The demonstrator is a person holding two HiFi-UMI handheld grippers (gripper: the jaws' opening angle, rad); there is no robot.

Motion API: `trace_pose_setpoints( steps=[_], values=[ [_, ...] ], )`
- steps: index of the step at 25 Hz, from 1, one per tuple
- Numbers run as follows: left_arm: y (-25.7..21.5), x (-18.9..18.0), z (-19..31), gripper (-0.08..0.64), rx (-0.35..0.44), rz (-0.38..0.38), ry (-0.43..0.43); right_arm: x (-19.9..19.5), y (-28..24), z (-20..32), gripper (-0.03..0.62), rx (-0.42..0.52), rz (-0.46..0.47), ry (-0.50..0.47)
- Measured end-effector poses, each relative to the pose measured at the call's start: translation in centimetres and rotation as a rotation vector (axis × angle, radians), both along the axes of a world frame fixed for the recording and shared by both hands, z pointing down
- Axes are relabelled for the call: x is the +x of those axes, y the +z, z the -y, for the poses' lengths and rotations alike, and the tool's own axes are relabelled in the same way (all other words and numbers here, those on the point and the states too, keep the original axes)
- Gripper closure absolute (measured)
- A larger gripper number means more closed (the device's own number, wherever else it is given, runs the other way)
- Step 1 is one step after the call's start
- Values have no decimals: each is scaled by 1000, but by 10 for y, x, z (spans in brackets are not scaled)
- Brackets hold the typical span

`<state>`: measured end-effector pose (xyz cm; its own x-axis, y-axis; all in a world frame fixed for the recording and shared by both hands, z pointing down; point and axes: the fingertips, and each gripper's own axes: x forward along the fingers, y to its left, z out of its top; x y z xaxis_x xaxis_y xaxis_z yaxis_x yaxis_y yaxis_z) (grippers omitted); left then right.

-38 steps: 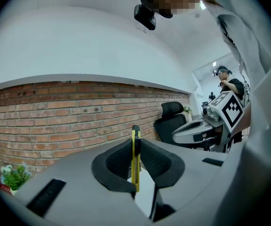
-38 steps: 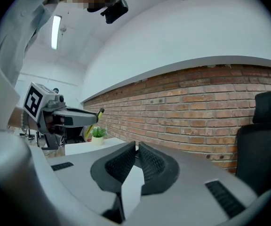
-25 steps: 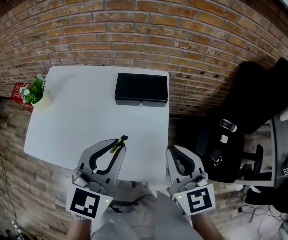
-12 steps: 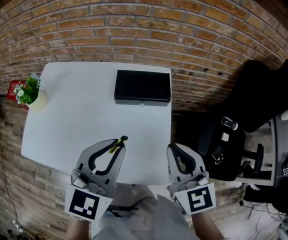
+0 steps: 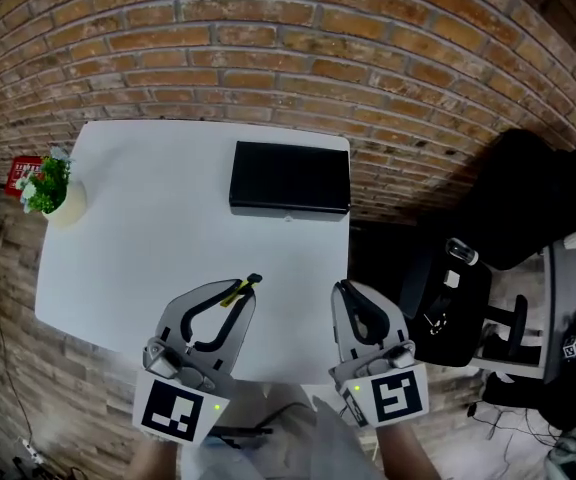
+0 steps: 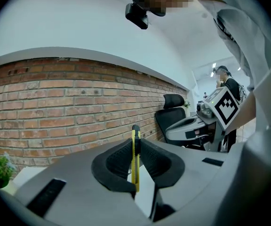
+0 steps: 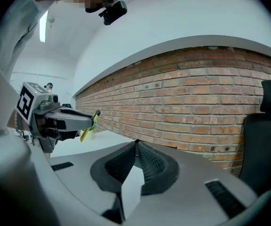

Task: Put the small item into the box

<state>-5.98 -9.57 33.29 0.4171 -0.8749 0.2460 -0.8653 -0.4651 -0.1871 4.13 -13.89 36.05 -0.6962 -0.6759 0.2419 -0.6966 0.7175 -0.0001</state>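
The task is at an early stage: the small item is picked up, but nothing has gone into the box yet.

The left tool (image 5: pixel 236 293) hangs over the near edge of the white desk (image 5: pixel 148 238), a little left of the middle. Its jaws are clamped on the small item (image 6: pixel 135 159), a thin yellow strip with a black end that stands upright between the pads in the left gripper view and pokes out past the tips toward the far side. It may be a small cutter, though I cannot be sure. The item is off the desk, carried in the air.

The right tool (image 5: pixel 344 290) is held at the near right corner of the desk. Its jaws are closed together with nothing between them.

The black box (image 5: pixel 289 178) sits at the far edge of the desk, right of the middle, well apart from both tools. From the head view it looks shut, with a flat lid and a small pale catch on its near side.

A potted plant (image 5: pixel 46 188) stands at the far left corner and plays no part.

What is left, as I judge it: get the box open, probably with the free right tool, carry the item across to it, and let it go inside.
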Motion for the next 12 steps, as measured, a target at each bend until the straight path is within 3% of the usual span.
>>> trace_pose_setpoints(
  steps=[12],
  values=[
    [30, -25, 37, 494, -1, -13, -15, -34, 41, 35, 543, -33, -33, 8]
  ],
)
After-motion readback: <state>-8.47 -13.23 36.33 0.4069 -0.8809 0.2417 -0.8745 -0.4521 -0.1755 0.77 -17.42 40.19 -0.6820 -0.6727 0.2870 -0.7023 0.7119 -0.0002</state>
